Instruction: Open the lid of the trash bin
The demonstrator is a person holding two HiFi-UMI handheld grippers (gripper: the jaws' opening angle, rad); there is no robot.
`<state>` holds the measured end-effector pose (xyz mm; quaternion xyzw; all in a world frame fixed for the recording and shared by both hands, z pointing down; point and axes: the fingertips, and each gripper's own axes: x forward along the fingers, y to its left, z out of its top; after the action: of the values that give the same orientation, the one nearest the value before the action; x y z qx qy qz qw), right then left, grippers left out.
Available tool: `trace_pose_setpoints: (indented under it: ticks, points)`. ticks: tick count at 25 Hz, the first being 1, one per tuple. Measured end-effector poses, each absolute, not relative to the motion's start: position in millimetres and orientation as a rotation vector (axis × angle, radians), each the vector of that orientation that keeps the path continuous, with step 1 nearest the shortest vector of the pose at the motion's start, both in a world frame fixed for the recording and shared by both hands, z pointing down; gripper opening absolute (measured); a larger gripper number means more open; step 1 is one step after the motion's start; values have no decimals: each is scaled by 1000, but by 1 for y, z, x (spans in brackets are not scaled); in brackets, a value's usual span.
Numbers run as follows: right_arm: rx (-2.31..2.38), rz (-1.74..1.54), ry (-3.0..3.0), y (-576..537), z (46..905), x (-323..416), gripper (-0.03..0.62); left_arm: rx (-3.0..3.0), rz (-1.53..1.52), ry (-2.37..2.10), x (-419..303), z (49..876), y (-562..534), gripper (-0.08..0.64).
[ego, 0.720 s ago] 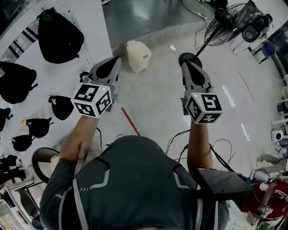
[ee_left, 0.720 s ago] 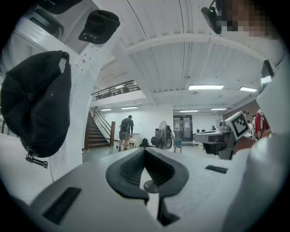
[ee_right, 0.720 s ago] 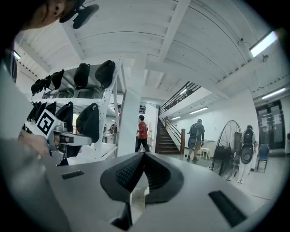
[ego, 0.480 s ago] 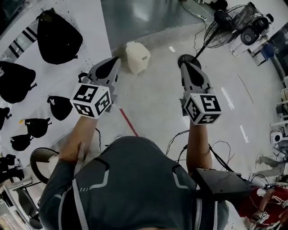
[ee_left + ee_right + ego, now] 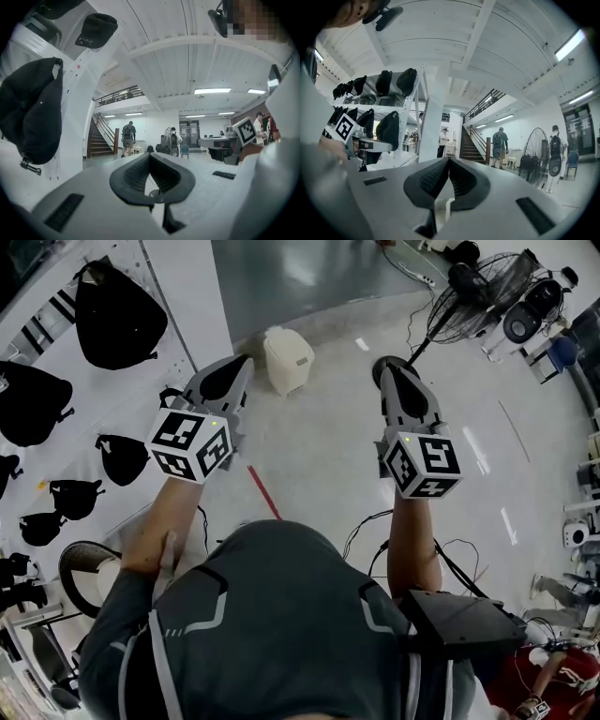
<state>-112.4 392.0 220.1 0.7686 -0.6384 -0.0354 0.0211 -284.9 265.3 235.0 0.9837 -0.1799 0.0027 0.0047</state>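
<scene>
A small cream trash bin with its lid down stands on the floor ahead, beside the white shelf unit. In the head view my left gripper is held above the floor just left of the bin, apart from it. My right gripper is held further right, over a black round fan base. Both pairs of jaws are closed tip to tip with nothing between them, as the left gripper view and the right gripper view show. Neither gripper view shows the bin.
A white rack hung with black bags lines the left. A standing fan and cables are at the upper right. Red tape marks the floor. People walk near a staircase far off.
Almost nothing: the head view has drifted a little, and both grippers keep the same shut pose near the bin.
</scene>
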Motion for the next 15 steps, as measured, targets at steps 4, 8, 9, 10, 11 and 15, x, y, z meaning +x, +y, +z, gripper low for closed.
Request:
trace_pose_setpoints:
  ticks: [4, 8, 9, 10, 11, 15]
  points:
    - [2367, -117, -1997, 408, 222, -102, 28, 3089, -5, -557, -265, 234, 272, 9]
    - [2328, -88, -2028, 426, 237, -97, 28, 3107, 24, -560, -238, 237, 280, 9]
    - [2323, -80, -2031, 430, 240, -92, 28, 3111, 26, -556, -230, 238, 283, 8]
    - [2324, -72, -2029, 432, 243, -86, 28, 3111, 25, -550, -222, 239, 285, 9]
    - [2330, -64, -2024, 433, 247, -79, 28, 3110, 26, -540, -213, 241, 286, 9]
    - [2379, -50, -2014, 435, 255, -59, 28, 3110, 54, -491, -182, 251, 280, 9]
